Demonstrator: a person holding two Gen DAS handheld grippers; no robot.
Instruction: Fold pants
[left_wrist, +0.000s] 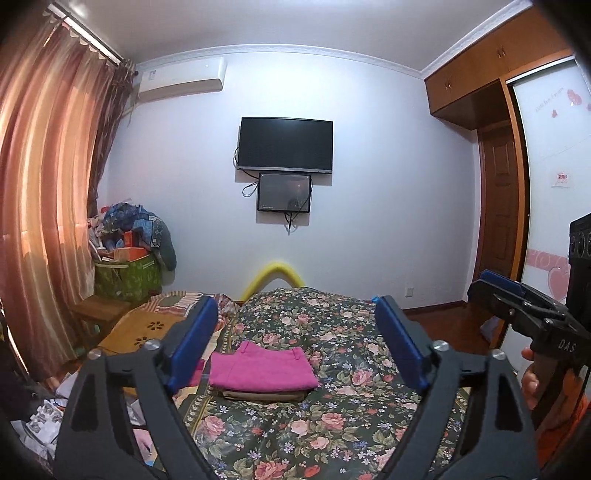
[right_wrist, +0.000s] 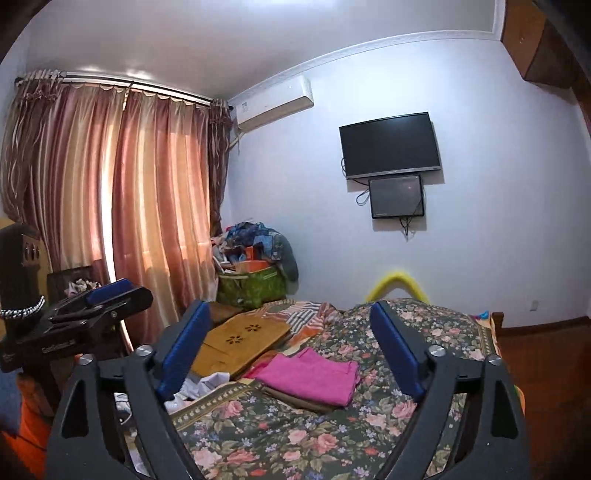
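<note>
Pants (left_wrist: 261, 367): pink, folded flat, stacked on a tan folded garment (left_wrist: 264, 395) on the floral bedspread (left_wrist: 332, 424). Left claw (left_wrist: 297, 343): spread wide, empty, raised above the bed. Right claw (right_wrist: 291, 347): likewise spread, empty, clear of the pants

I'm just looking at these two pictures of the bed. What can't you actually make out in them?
- Brown garment under the folded pink pants: left wrist view, mostly covered, so its kind is unclear.
- White cloth: right wrist view, partly behind the right gripper.
- Left gripper: blocks the bed's near corners.
</note>
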